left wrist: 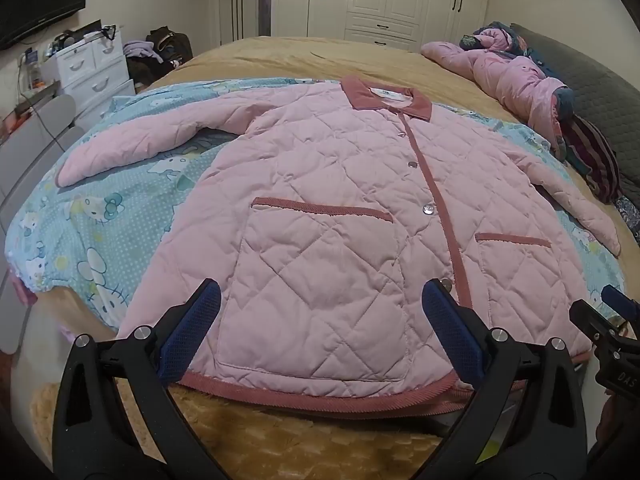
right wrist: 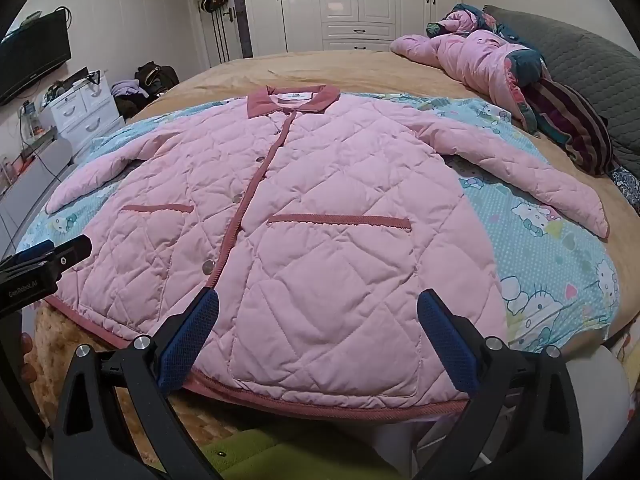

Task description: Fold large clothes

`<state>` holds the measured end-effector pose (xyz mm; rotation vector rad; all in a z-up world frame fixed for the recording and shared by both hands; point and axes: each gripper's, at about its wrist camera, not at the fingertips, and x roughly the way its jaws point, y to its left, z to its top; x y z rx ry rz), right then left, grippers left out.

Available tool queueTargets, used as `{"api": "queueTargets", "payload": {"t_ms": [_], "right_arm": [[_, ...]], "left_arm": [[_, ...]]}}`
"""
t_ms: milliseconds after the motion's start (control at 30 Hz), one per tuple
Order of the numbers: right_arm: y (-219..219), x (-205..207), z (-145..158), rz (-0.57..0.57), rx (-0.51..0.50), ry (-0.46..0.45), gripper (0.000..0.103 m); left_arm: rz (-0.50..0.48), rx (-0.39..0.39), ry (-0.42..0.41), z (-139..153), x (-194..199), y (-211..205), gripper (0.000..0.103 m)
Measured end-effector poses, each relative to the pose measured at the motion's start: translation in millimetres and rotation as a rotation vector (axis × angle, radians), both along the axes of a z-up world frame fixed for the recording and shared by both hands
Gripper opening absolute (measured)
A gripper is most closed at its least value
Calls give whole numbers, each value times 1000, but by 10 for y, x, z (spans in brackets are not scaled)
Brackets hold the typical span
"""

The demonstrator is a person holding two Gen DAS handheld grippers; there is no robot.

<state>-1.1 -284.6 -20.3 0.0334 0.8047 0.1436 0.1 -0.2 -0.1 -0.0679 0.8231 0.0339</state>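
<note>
Two hand-held grippers: the left hand-held gripper point(left wrist: 320, 332) and right hand-held gripper point(right wrist: 318, 334) are held wide apart and empty above the hem, ready for a first grasp.
Jacket point(left wrist: 340, 216): laid flat, front up and buttoned, on the bed point(left wrist: 304, 56), sleeves spread so folds can be made cleanly.
Sheet point(left wrist: 112, 208): spread underneath, presumably as a folding surface.
Hem point(right wrist: 320, 402): kept nearest, within easy reach.

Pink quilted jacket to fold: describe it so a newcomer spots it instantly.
On the big bed, look at the blue cartoon-cat sheet nearest the foot. The pink quilted jacket lies flat there, buttoned, sleeves spread. Unlike the crumpled pink bedding by the headboard, it has a darker rose collar and pocket trims.
</note>
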Motion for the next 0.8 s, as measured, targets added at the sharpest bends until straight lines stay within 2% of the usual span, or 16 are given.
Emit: {"api": "queueTargets", "payload": {"t_ms": [800], "right_arm": [[8, -7, -5, 2, 0, 1, 99]], "left_arm": [[1, -3, -5, 3, -1, 6, 95]]}}
